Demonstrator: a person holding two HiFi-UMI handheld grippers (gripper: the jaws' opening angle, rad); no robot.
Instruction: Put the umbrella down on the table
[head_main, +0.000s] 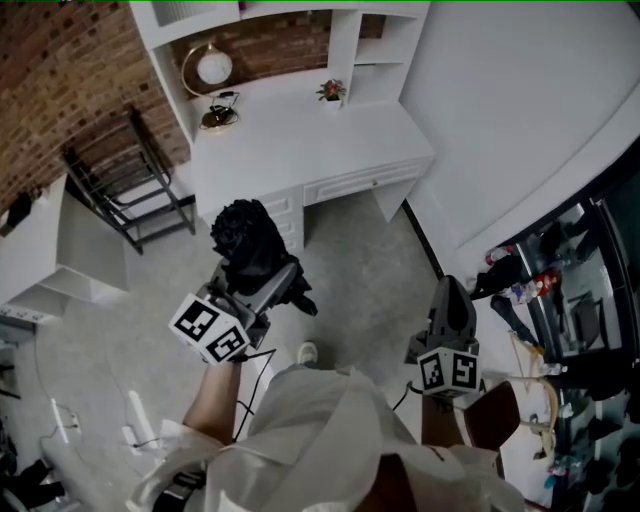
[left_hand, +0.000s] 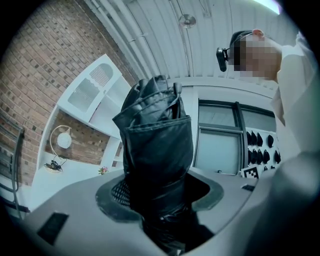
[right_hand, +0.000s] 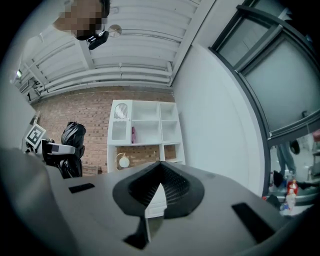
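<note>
**Umbrella held in left gripper, desk ahead**

Left gripper (head_main: 272, 286): jaws spread wide and clamped on the folded black umbrella (head_main: 245, 235), gripping its lower part. The bundle stands upright above the jaws in the left gripper view. The marker cube (head_main: 210, 330) faces the head camera, with a bare forearm (head_main: 215, 400) running back to the person's white sleeve. The gripper points level towards the far desk.

Right gripper (head_main: 448, 298): pads pressed together, nothing between them. It is held level on the right, well apart from the left one and pointing the same way.

Umbrella position: in the air over the grey floor (head_main: 370, 260), near the front of the white desk (head_main: 300, 140) and not touching it.

Room: the desk carries a shelf hutch, a round lamp (head_main: 210, 68) and a small potted flower (head_main: 331, 91). The brick wall (head_main: 60, 70) is on the far left, with a black metal rack (head_main: 130, 190) beside the desk. A white wall (head_main: 520, 110) is on the right.
</note>
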